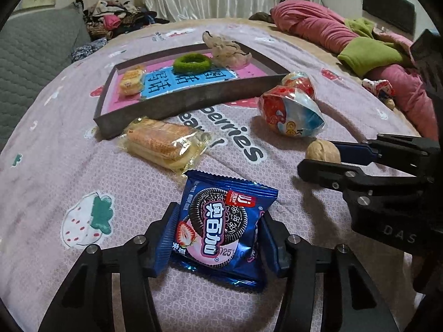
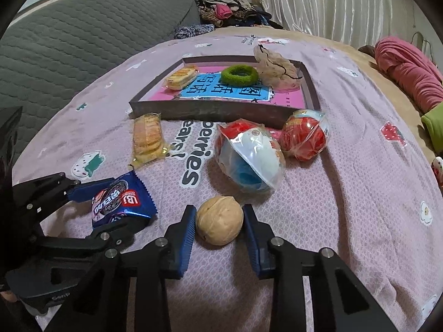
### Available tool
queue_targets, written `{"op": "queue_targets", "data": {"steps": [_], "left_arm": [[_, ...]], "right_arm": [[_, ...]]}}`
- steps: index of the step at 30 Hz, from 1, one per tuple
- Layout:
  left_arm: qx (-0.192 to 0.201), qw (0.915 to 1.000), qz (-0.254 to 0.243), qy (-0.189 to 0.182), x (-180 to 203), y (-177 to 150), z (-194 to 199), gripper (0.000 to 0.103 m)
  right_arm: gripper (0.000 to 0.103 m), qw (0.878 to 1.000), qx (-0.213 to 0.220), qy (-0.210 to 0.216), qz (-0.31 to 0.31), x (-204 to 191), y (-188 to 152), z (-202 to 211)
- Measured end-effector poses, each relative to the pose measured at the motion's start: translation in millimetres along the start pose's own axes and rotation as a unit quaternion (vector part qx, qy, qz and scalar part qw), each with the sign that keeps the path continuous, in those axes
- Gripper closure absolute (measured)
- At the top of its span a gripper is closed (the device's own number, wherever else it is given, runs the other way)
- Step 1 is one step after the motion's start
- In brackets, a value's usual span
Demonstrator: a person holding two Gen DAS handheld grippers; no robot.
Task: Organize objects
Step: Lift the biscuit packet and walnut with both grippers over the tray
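My left gripper [image 1: 218,231] is shut on a blue Oreo cookie packet [image 1: 221,227], just above the bedsheet; it also shows in the right wrist view [image 2: 121,202]. My right gripper [image 2: 218,222] is shut on a walnut [image 2: 219,220], which also shows in the left wrist view [image 1: 323,151]. A shallow dark box [image 1: 193,99] with a pink floor holds a cracker pack [image 1: 131,80], a green ring [image 1: 191,62] and a beige crumpled bag [image 1: 227,49]. A second cracker pack [image 1: 166,144] and two wrapped toy eggs [image 1: 290,116] [image 1: 300,81] lie in front of the box.
Everything rests on a pink strawberry-print bedsheet [image 1: 69,166]. A grey quilted cushion [image 2: 69,41] lies at the left. Pink and green bedding [image 1: 360,41] is piled at the right. A heap of clothes [image 1: 116,19] sits at the back by white curtains.
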State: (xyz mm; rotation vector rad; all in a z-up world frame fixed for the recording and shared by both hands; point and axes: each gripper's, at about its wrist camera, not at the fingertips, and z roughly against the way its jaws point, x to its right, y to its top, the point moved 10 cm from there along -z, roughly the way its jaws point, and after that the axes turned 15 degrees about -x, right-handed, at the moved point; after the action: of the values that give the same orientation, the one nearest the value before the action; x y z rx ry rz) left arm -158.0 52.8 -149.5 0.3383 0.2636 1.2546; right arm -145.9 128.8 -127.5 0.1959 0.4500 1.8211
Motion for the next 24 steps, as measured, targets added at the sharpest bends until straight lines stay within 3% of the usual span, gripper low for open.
{"op": "queue_targets", "data": {"steps": [13, 24], "left_arm": [[0.014, 0.9999, 0.008, 0.005, -9.2, 7.9, 23.6, 0.047], [0.034, 0.9991, 0.023, 0.01, -22.9, 36.1, 52.3, 0.047]], "right_arm": [[0.069, 1.0, 0.019, 0.008, 0.006, -3.4, 9.1, 26.2], [0.069, 0.999, 0.049, 0.005, 0.014, -1.9, 41.9, 63.0]]}}
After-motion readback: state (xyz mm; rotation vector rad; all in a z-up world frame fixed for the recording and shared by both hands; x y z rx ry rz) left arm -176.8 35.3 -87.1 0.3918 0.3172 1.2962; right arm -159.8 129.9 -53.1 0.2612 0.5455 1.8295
